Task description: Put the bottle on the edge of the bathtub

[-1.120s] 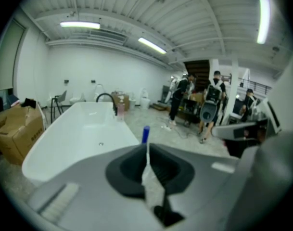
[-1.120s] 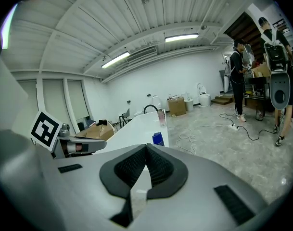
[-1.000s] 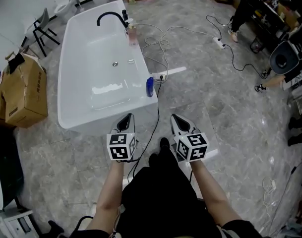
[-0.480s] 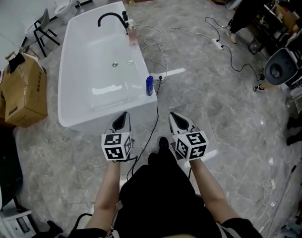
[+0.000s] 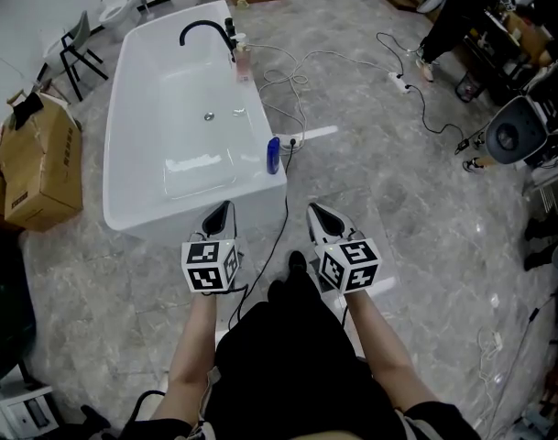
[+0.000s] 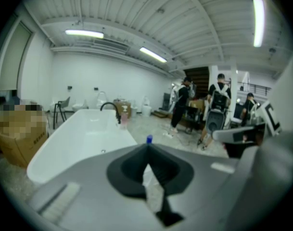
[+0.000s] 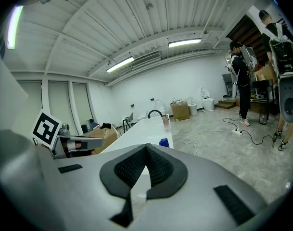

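A blue bottle [image 5: 273,155] stands upright on the right rim of the white bathtub [image 5: 132,200], near its front corner. My left gripper [image 5: 221,209] and right gripper [image 5: 314,212] hover side by side over the floor just in front of the tub, both shut with nothing in them. In the left gripper view only the blue bottle's cap [image 6: 148,139] pokes up above the closed left gripper [image 6: 147,149], with the bathtub [image 6: 74,138] beyond. From the right gripper [image 7: 147,149] the blue bottle [image 7: 164,142] shows just past the tips.
A pink bottle [image 5: 243,63] stands by the black faucet [image 5: 203,32] at the tub's far end. Cables [image 5: 297,85] trail over the floor right of the tub. Cardboard boxes [image 5: 36,168] sit at the left, a chair [image 5: 72,49] behind them. People and equipment [image 5: 512,136] occupy the far right.
Both grippers have drifted slightly left and up in the head view, staying shut. The blue bottle has not moved on the rim.
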### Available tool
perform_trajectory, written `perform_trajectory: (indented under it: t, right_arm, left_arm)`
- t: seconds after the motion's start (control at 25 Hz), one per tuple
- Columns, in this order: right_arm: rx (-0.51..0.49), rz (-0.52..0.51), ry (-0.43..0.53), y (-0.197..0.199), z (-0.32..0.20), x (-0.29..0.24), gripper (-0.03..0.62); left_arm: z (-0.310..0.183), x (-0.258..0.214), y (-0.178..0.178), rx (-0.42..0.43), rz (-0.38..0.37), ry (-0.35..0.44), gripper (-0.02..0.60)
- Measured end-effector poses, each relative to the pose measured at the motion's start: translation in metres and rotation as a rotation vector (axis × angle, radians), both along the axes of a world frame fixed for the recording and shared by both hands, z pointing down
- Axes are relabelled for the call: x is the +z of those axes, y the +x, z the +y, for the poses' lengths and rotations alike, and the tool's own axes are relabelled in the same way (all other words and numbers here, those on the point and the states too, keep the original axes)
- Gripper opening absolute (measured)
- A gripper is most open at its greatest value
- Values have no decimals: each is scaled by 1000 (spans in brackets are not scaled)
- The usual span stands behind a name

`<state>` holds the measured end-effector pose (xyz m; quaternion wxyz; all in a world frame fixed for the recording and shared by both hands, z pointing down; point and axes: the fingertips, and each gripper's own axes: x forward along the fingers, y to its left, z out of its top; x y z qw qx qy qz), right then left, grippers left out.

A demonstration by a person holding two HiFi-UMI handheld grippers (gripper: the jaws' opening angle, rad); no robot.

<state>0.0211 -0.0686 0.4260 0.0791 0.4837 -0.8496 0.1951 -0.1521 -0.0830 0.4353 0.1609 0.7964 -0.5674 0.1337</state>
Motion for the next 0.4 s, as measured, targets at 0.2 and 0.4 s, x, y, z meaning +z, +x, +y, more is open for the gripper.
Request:
perform_trajectory:
  t: [0.2,0.4]
  right_arm:
    - [-2,2,4,0,0,-2,3]
    - [-17,6,-4,-3,-1,0,3]
  left_arm:
    - [-4,-3,0,1,3,9,8]
    - [-9,-4,0,1,4,10,8]
